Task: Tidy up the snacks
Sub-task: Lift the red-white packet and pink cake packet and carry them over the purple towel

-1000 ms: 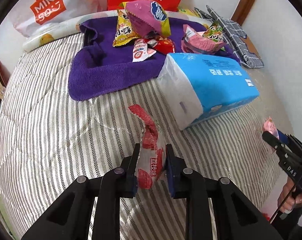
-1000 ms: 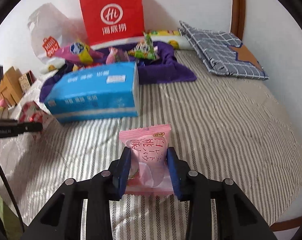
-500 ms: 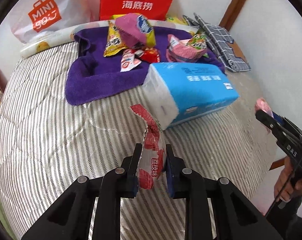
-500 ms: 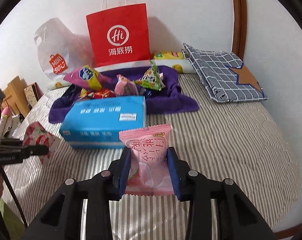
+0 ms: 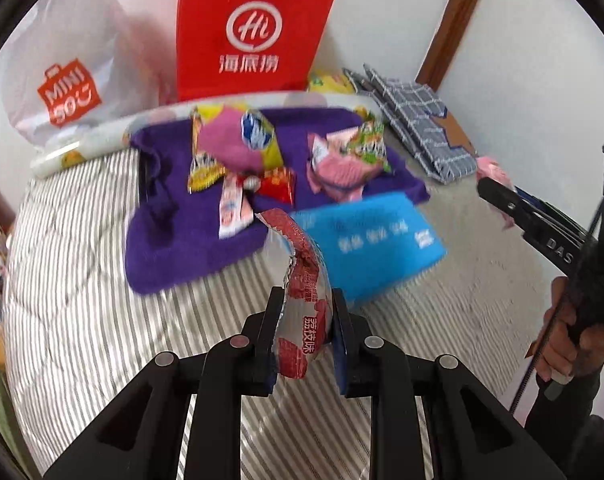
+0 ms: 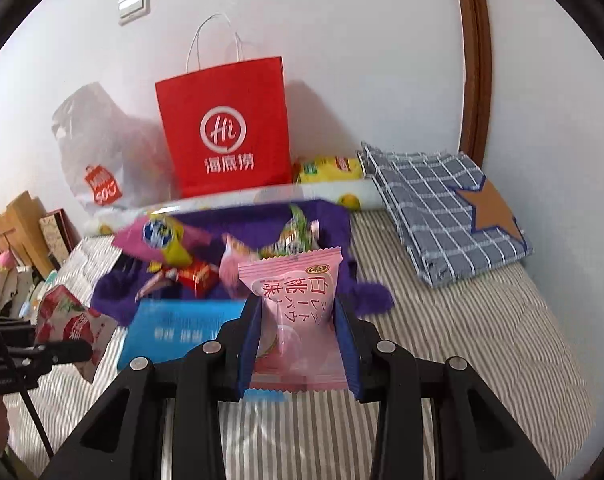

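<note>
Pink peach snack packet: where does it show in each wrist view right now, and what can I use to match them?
Left wrist: pink peach snack packet at far right, pinched by the right gripper.
Right wrist: bottom centre, clamped upright between the gripper's own fingers.
Shared landmark: red Hi paper bag against the wall.

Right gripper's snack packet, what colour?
Pink packet with red lettering; clearest in the right wrist view.
</note>
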{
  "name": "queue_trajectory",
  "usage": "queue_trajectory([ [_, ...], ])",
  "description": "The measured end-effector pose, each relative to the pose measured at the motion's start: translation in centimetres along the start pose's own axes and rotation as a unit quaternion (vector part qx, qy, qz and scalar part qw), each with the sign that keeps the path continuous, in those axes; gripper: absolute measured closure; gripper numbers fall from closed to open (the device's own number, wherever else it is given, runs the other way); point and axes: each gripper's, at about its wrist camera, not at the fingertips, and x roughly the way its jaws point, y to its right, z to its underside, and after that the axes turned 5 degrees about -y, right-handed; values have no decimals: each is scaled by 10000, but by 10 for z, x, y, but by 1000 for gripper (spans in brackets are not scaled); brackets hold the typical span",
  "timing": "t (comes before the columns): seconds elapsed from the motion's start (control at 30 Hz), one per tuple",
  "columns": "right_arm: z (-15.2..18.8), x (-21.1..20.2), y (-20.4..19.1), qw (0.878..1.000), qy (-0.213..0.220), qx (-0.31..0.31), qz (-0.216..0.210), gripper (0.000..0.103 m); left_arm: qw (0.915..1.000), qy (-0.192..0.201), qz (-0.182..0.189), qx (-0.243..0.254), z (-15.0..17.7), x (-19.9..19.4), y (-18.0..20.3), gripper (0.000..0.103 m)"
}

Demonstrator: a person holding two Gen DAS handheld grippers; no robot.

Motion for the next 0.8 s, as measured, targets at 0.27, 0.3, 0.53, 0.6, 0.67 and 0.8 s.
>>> queue_trajectory([
  [0.27, -40, 20, -12, 9996, 144, -77, -211, 69, 9998, 173, -26, 19, -36, -11, -4, 82],
  [0.3, -45, 23, -14, 9995, 173, -111, -233, 69, 9998, 202, -60, 39, -43, -12, -4, 82],
  [0.53, -81, 55, -24, 9990, 263, -221, -274, 69, 9989, 417, -205, 24, -88, -11, -17, 82],
  [0.6, -91, 65, -25, 9991, 285, -241, -215, 69, 9985, 496, -223, 14, -99, -10, -20, 82],
  [0.67, -101, 75, -24, 9990, 282, -219, -258, 69, 9982, 557, -242, 3, -113, -7, -23, 82],
  [0.8, -117, 99, -21, 9993, 180, -145, -292, 69, 9976, 638, -256, -98, -134, 2, -33, 82],
])
